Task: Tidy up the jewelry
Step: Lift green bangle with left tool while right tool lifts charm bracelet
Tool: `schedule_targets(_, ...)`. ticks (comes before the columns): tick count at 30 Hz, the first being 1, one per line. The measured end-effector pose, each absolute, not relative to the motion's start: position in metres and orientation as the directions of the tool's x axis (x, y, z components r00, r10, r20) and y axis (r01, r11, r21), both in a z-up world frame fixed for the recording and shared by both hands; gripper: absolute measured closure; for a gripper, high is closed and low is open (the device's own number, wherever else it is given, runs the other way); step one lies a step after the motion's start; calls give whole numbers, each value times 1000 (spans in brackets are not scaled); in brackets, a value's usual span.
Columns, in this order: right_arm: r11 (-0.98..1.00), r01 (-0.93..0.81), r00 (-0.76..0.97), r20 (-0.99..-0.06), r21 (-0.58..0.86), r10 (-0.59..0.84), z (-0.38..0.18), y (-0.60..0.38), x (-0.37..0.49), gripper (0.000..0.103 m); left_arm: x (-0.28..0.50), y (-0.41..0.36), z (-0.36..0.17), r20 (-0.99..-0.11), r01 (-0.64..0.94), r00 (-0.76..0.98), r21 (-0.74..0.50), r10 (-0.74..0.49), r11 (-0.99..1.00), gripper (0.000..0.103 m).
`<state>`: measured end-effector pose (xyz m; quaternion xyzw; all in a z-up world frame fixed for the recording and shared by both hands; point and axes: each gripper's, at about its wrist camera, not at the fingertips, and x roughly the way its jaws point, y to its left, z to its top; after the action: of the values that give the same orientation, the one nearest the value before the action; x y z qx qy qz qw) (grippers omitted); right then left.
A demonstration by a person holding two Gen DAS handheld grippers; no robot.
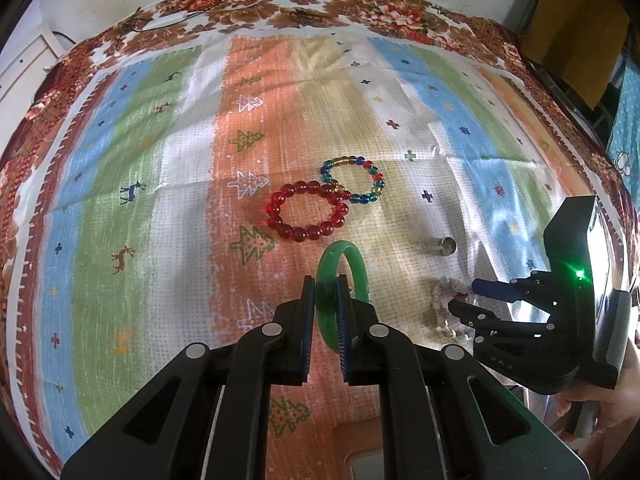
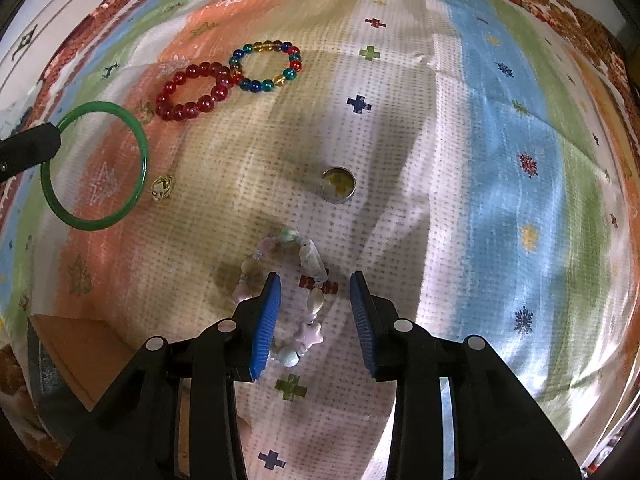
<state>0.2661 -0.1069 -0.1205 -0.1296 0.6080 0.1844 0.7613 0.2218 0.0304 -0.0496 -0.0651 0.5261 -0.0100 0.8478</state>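
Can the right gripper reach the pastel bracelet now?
Probably yes: the right gripper is open directly over the pastel bracelet, one side of it between the pads, nothing blocking.

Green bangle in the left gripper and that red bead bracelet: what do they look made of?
Green bangle: smooth, glossy, slightly translucent, so jade, glass or resin; cannot tell which. Left gripper clamps it. Red bead bracelet: clear shiny beads glowing in the light, likely glass or acrylic.

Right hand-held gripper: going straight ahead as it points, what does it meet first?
Probably the pastel stone-and-star bead bracelet lying between the open right hand-held gripper fingers; depth is uncertain.
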Motion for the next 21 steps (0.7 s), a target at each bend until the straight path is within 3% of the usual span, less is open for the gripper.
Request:
schedule_targets(3,897,-442,195,-973,25,123,-122,-107,266,70,221,30,-50,-891,-51,445,-120,-84,991,93)
schedule_targets(4,896,-444,195,-973,28,127,-122,-106,267,96,222,30,-50,-892,-50,445,-119,-84,992,93)
schedule_targets(21,898,-435,278,-940,59,196,-83,-113,253,95,219,28,-45,-883,-49,460,-130,-93,990,93)
